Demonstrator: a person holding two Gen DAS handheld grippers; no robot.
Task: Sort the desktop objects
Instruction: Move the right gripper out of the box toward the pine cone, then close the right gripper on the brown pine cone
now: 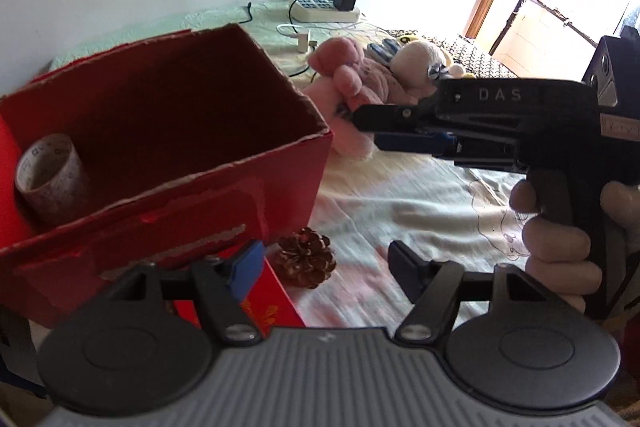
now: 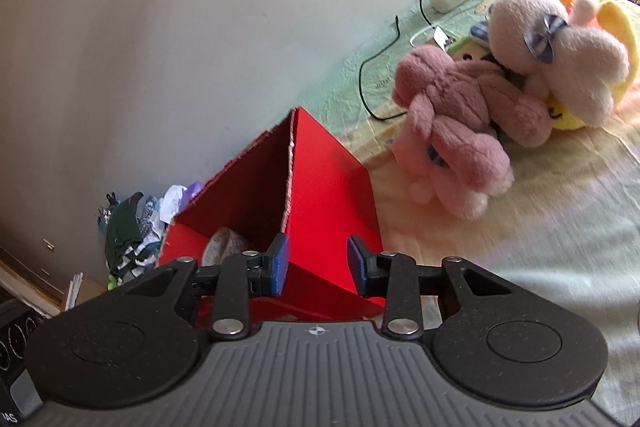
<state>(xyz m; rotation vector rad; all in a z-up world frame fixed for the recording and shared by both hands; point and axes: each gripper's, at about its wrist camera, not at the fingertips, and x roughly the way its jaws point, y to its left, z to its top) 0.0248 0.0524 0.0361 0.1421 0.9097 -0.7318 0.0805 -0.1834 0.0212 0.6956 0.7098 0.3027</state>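
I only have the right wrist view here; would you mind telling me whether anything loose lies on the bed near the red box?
Observer: Yes, a pine cone lies on the sheet beside the red box, near its front corner.
Operator: Thank you. Is the left gripper holding anything?
Observer: No, the left gripper is open and empty, just short of the pine cone.
Operator: And what is that pale thing inside the box?
Observer: A roll of tape, leaning in the box's left corner.
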